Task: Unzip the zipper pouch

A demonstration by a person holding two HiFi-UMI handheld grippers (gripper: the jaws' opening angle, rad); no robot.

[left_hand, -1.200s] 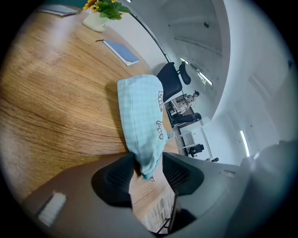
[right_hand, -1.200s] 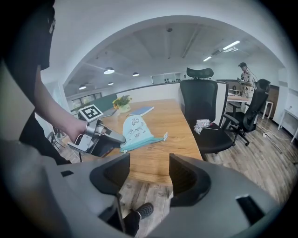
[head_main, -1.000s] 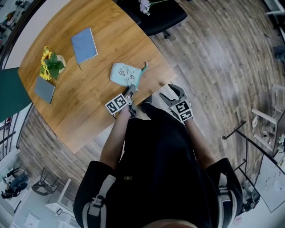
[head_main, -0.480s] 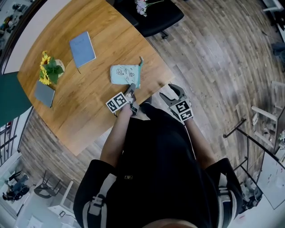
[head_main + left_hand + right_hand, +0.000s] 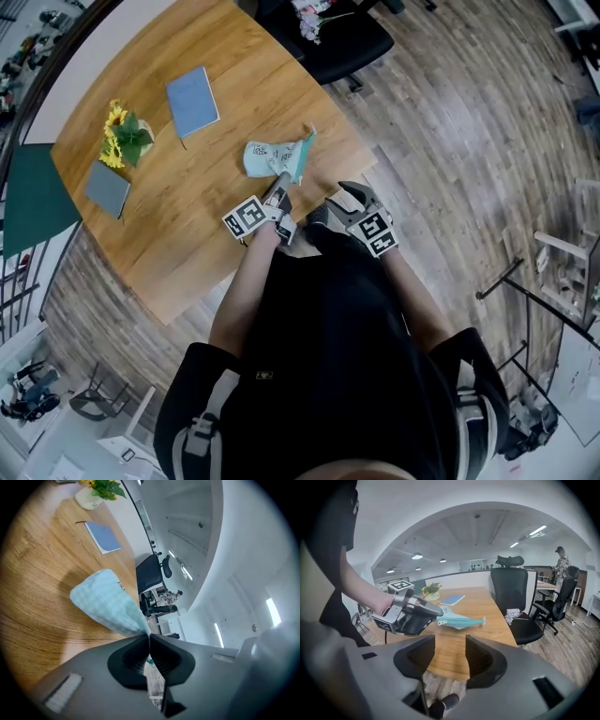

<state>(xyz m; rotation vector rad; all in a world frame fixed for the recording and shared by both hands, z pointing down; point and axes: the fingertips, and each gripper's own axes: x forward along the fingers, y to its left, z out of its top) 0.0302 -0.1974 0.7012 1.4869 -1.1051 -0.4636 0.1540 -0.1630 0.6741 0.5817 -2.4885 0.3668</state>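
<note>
Mint-green checked fabric makes up the small zipper pouch [image 5: 275,157], a soft bag with little dark drawings printed on its face (too small to read). It sits near the edge of the light wooden table [image 5: 178,234] that is closest to you. One end of it tapers to a narrow teal tail that points away toward the black office chair [image 5: 342,42].

Your left gripper [image 5: 280,181] has its jaws pressed together on the near corner of the pouch. In the left gripper view the cloth gathers into a pleat right where the black pads meet. The body of the bag fans out beyond them and casts a shadow on the wood.

Your right gripper [image 5: 339,194] hangs just off the table's edge, apart from the pouch. Its jaws are parted with nothing between them, though they have just been closing.

Farther across the table lie a blue rectangular notebook [image 5: 192,100] and a pot of yellow sunflowers [image 5: 125,139].
</note>
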